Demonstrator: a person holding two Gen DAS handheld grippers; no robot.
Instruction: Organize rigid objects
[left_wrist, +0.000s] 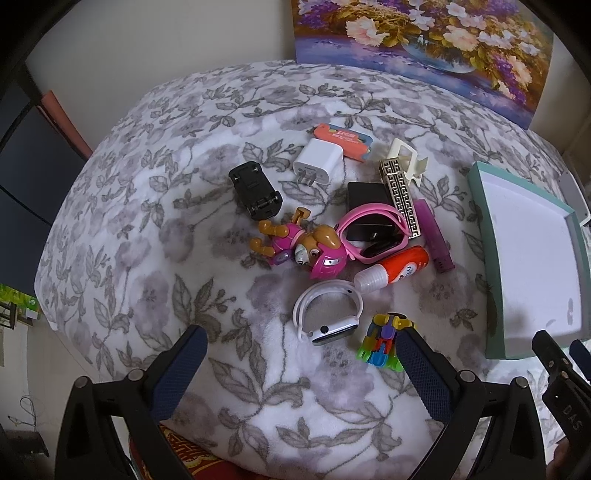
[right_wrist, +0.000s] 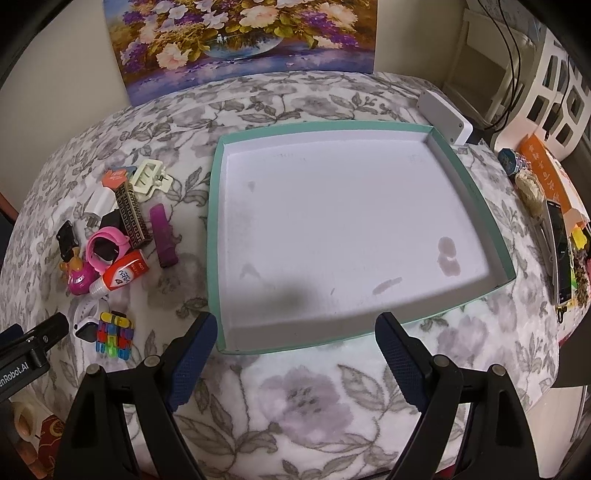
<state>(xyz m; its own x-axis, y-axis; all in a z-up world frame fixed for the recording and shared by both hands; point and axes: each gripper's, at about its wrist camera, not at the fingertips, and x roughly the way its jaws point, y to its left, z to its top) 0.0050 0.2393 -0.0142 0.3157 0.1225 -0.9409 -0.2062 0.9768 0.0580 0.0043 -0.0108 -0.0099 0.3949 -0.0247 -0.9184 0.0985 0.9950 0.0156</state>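
A pile of small rigid items lies on the flowered blanket: a white smartwatch (left_wrist: 327, 312), a colourful block toy (left_wrist: 384, 341), a pink dog figure (left_wrist: 303, 247), an orange bottle (left_wrist: 393, 271), a pink watch (left_wrist: 373, 232), a white charger (left_wrist: 317, 160) and a black toy car (left_wrist: 255, 190). My left gripper (left_wrist: 299, 363) hovers open just short of the white smartwatch, holding nothing. The teal tray (right_wrist: 476, 184) with a bare white floor sits right of the pile. My right gripper (right_wrist: 295, 343) is open at the tray's near rim, holding nothing.
A flower painting (right_wrist: 240, 37) leans on the wall behind the blanket. A patterned gold bar (left_wrist: 400, 199), a purple stick (left_wrist: 436, 236) and a cream clip (left_wrist: 406, 160) lie in the pile. A phone (right_wrist: 559, 251), boxes and a white shelf (right_wrist: 554, 85) crowd the right edge.
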